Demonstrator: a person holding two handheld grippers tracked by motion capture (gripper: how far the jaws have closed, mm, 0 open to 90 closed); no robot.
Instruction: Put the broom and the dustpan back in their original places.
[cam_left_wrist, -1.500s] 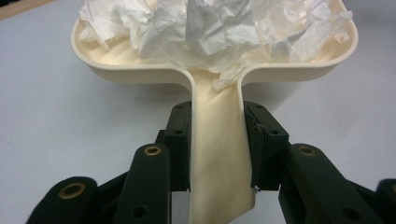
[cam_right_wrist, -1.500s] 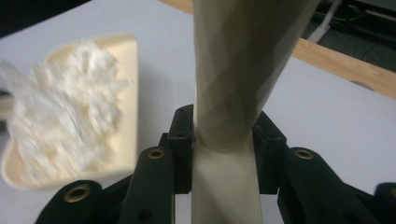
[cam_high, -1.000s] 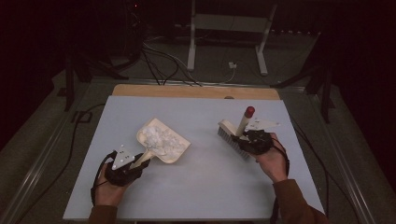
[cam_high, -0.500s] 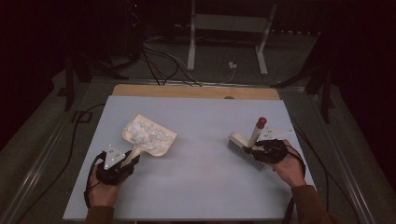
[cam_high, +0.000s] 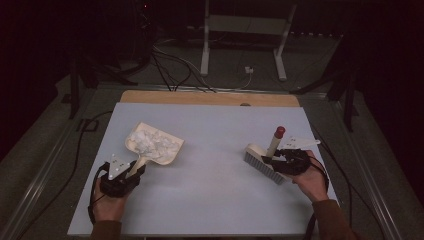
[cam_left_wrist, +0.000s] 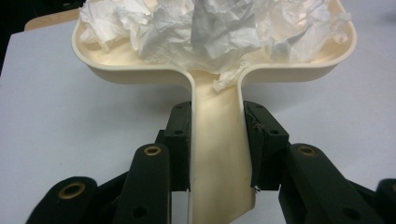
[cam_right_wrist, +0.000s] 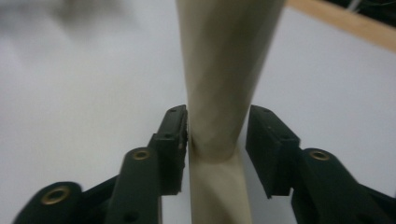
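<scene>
A cream dustpan (cam_high: 167, 157) lies at the left of the table, heaped with crumpled white paper (cam_high: 150, 141). My left gripper (cam_high: 131, 170) is shut on its handle (cam_left_wrist: 217, 154); both pads press on the handle's sides, and the paper (cam_left_wrist: 210, 28) fills the pan ahead. At the right, a cream hand brush (cam_high: 262, 162) rests on its bristles, its red-tipped handle slanting up. My right gripper (cam_high: 277, 159) is around that handle (cam_right_wrist: 224, 70). Its jaws have just been opening: one pad still touches the handle, while the other stands off with a gap.
The table is a pale blue-grey board (cam_high: 215, 200) with a wooden strip (cam_high: 210, 97) along its far edge. Beyond it, on the dark floor, lie cables (cam_high: 170, 75) and the legs of a white stand (cam_high: 205, 55).
The right hand has carried the brush to the right, nearer the table's right edge. The dustpan and the left hand have shifted a little to the left.
</scene>
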